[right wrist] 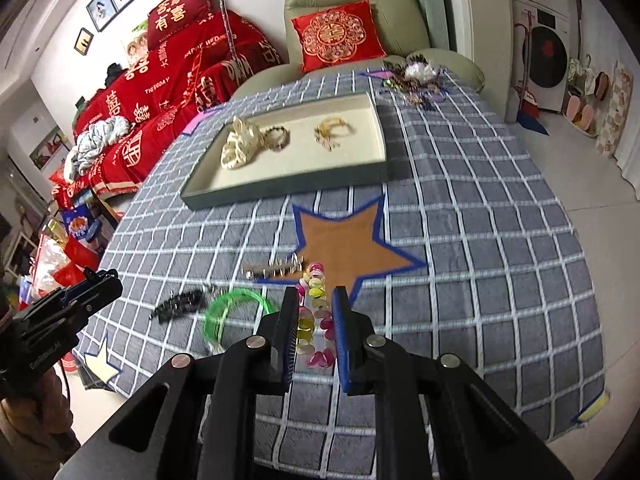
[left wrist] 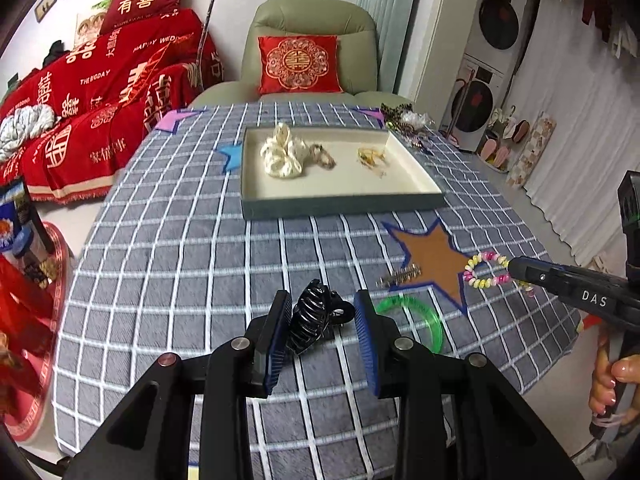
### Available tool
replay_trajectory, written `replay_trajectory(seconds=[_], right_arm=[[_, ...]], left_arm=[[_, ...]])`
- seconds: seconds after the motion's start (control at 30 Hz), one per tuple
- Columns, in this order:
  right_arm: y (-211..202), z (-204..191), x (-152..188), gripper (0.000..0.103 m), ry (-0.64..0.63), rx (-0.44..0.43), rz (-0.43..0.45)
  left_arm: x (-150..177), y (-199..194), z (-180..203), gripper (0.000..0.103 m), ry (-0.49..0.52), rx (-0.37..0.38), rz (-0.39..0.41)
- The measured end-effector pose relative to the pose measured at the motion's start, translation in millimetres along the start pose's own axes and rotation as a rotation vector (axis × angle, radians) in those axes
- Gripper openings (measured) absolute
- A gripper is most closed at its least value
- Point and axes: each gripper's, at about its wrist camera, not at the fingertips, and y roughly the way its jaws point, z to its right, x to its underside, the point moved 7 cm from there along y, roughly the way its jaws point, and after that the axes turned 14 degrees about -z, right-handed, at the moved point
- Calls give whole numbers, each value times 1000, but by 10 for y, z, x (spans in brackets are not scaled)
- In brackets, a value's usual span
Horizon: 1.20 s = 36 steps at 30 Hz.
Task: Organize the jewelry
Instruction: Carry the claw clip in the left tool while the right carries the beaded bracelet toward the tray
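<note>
In the left wrist view the left tongs (left wrist: 322, 322) stood wide around a black hair claw (left wrist: 314, 316) on the checked worktop (left wrist: 180, 264), while in the right wrist view the right tongs (right wrist: 316, 322) pinched a pastel bead bracelet (right wrist: 316, 316) near the green bangle (right wrist: 232, 312).

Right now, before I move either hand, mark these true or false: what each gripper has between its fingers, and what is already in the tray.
1. The left gripper has the black hair claw between its fingers. True.
2. The right gripper is closed on the green bangle. False: its fingers flank the pastel bead bracelet; the bangle lies loose on the cloth.
3. The tray holds a cream scrunchie. True.
4. The silver hair clip lies in the tray. False: it lies on the cloth at the brown star's edge.
</note>
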Motion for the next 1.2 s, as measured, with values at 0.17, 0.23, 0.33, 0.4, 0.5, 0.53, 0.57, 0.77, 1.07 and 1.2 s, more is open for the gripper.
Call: replay_trajectory(seconds=[0.17, 0.23, 0.33, 0.4, 0.5, 0.53, 0.57, 0.77, 1.07, 1.2], right_arm=[[-79, -10, -296, 5, -9, -32, 16], [-94, -19, -438, 5, -15, -34, 26], [-70, -37, -676, 5, -27, -36, 29], [-37, -31, -834, 5, -35, -20, 27], [52, 61, -915, 5, -19, -20, 14], [120, 134, -898, 5, -7, -13, -1], [168, 197, -871, 5, 8, -13, -13], [603, 525, -577, 6, 33, 39, -155], [864, 779, -322, 10, 40, 112, -226], [873, 688, -293, 25, -1, 123, -219]], left_arm=[[-250, -42, -26, 41, 1, 10, 11], [-378, -33, -32, 41, 4, 12, 14], [-574, 15, -37, 41, 15, -12, 20], [-677, 38, -35, 41, 11, -11, 19], [-757, 57, -17, 41, 19, -9, 27], [-772, 78, -7, 41, 24, -11, 26], [-780, 104, 2, 41, 27, -11, 23], [-740, 331, 74, 41, 31, 3, -20], [-683, 441, 83, 41, 32, 1, -42], [-672, 474, 95, 41, 31, 3, -48]])
